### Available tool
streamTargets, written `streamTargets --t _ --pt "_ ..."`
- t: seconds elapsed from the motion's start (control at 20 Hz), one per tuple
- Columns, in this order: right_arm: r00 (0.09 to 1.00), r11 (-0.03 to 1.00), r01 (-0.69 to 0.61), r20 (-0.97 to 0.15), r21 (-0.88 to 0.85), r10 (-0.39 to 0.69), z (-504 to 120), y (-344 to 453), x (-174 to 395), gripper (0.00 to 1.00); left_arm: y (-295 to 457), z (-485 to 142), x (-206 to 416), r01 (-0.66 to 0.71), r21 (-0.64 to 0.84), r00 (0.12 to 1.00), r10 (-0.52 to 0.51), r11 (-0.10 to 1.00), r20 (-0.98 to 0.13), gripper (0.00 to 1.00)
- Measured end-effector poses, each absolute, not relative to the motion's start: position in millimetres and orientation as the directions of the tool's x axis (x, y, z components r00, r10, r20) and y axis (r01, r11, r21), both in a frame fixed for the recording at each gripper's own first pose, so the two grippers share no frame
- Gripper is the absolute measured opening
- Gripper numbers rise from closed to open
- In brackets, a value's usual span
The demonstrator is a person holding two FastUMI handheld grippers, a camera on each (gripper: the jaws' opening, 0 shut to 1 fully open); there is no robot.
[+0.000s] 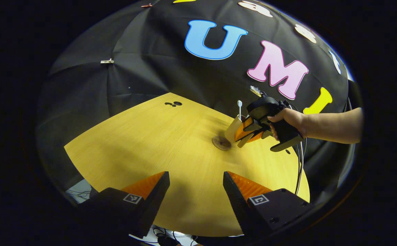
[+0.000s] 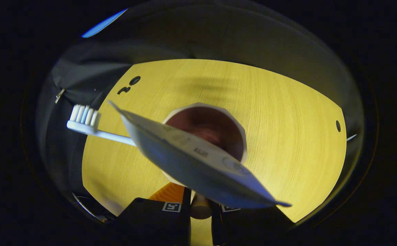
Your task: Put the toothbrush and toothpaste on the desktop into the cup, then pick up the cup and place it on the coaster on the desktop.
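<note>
In the left gripper view a beige cup (image 1: 232, 130) hangs tilted just right of and slightly above a round brown coaster (image 1: 221, 142) on the yellow table. A white toothbrush (image 1: 239, 105) sticks up out of the cup. My right gripper (image 1: 245, 135), held by a hand (image 1: 291, 119), is shut on the cup's wall. The right gripper view looks down into the cup (image 2: 215, 124), with the toothpaste tube (image 2: 191, 160) and the toothbrush (image 2: 83, 121) leaning out to the left. There my right gripper (image 2: 200, 208) pinches the cup's near rim. My left gripper (image 1: 195, 179) stands open over the table's near side, holding nothing.
The yellow table (image 1: 157, 143) ends close behind the coaster at the black cloth wall. Small dark holes (image 1: 173, 103) mark its far left corner, also seen as holes (image 2: 130, 84) in the right gripper view. Cables (image 1: 300, 164) hang from the right gripper.
</note>
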State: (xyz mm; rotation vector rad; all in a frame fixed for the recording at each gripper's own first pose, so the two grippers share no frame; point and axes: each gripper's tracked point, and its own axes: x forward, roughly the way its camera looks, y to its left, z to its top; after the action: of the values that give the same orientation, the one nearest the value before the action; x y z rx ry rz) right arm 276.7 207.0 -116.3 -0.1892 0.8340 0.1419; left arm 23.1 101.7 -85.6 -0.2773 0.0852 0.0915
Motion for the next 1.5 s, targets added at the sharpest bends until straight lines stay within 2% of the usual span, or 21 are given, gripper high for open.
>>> streamTargets --t 0.25,0.6,0.8,0.85,0.95,1.05,1.2,1.5 --pt "0.640 0.970 -0.203 -0.768 -0.134 0.027 -133 222 283 0.22 125 -94 16 -0.159 -0.304 0.985 0.130 0.939 -0.114 0.98" --pt "0.618 0.961 -0.224 -0.786 -0.160 0.013 -151 234 291 0.22 128 -93 14 -0.176 -0.292 0.982 0.148 0.940 -0.115 0.98" --pt "0.610 0.965 -0.234 -0.791 -0.115 0.053 -144 238 283 0.28 122 -92 13 -0.170 -0.289 0.983 0.143 0.942 -0.112 0.97" --pt "0.612 0.966 -0.238 -0.788 -0.100 0.070 -140 240 281 0.53 120 -92 14 -0.167 -0.288 0.984 0.140 0.943 -0.110 0.98" --pt "0.627 0.966 -0.245 -0.773 -0.080 0.095 -128 243 274 0.60 116 -90 13 -0.157 -0.279 0.986 0.132 0.947 -0.106 0.98" --pt "0.645 0.963 -0.260 -0.754 -0.064 0.124 -113 243 264 0.92 112 -85 12 -0.142 -0.267 0.988 0.120 0.953 -0.096 0.98" --pt "0.687 0.962 -0.268 -0.709 -0.044 0.159 -90 237 242 0.99 104 -79 9 -0.112 -0.249 0.992 0.095 0.962 -0.080 0.98" --pt "0.786 0.972 -0.228 -0.578 0.058 0.219 -39 210 174 0.98 79 -70 5 -0.007 -0.188 0.998 -0.005 0.982 -0.064 0.98"
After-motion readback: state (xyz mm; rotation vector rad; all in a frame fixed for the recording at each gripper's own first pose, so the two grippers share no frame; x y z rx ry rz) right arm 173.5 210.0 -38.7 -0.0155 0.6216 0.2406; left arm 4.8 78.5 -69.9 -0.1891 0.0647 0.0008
